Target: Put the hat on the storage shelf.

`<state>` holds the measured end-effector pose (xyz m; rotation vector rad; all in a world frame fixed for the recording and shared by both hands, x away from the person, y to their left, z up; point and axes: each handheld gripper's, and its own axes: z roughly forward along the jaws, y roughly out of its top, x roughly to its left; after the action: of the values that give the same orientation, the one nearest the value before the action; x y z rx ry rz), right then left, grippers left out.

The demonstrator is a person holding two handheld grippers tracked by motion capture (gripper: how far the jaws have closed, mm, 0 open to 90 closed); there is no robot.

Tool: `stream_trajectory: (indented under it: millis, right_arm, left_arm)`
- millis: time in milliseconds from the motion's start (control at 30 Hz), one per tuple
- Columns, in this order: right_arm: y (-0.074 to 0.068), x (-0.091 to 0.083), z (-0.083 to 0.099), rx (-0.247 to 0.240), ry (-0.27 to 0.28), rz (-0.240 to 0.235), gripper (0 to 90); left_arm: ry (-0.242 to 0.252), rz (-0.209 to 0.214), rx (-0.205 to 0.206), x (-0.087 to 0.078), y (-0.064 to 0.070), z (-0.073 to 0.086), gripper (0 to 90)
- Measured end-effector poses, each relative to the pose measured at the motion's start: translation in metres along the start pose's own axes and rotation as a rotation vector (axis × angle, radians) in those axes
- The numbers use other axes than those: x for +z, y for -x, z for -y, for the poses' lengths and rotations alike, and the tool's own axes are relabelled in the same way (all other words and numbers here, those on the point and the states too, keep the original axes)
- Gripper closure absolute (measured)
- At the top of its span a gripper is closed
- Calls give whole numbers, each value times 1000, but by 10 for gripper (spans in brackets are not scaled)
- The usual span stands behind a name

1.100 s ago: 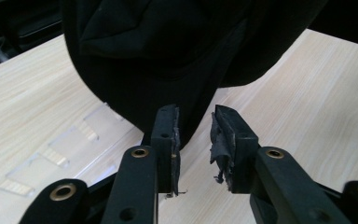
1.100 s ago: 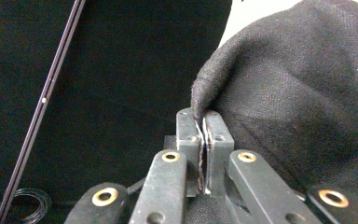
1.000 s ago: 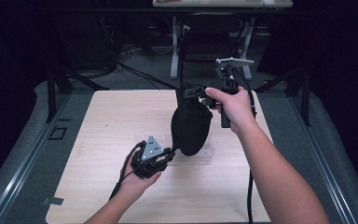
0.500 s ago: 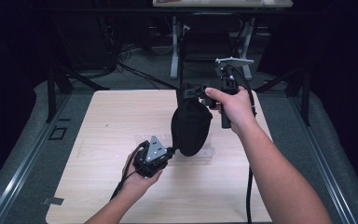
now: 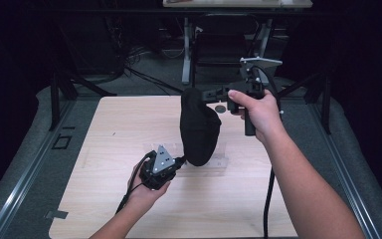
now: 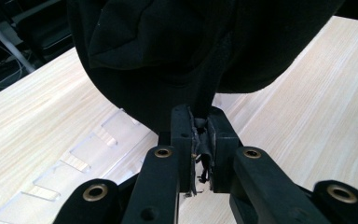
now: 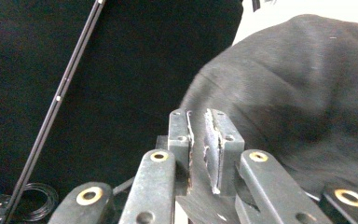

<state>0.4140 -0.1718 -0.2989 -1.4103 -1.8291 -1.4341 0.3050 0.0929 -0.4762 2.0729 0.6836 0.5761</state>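
Table (image 5: 104,199): pale wood, w/ a clear acrylic rack (image 5: 219,162) lying flat near the middle, slots visible in the left gripper view (image 6: 98,140)

Cloth (image 5: 198,127): black, soft fabric, hangs in the air over the table centre, strung between both grippers, top edge far-right, bottom tip near-left just above the rack. Looks light & limp: it sags into a pouch shape, folds on itself, no stiffness at all. Prob not slippery, matte weave; not fragile. Best held by edges or corners, as now; a mid-panel pinch would just bunch it

Right gripper (image 5: 214,94): held high at the far right, jaws together on the cloth's upper edge, a thin layer of fabric pinched between the pads (image 7: 214,154)

Left gripper (image 5: 181,160): low, near-centre, jaws clamped on the cloth's lower hem; frayed threads show between the pads (image 6: 200,140)

Judgement: pull the two grips apart gently to flatten it, slack will go fast
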Motion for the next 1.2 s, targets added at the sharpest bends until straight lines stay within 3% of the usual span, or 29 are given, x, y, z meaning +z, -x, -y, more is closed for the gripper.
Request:
stream_trajectory:
  millis: [167,600,1200]
  right_arm:
    - [1,-2,0,-2,6,-1,806]
    - [4,-5,2,-1,13,12,801]
    - [11,-12,2,11,25,14,794]
  left_arm:
    - [-7,-10,21,-1,1,2,846]
    - [-6,-17,28,-2,-1,5,851]
    - [-14,-17,9,-4,-6,12,853]
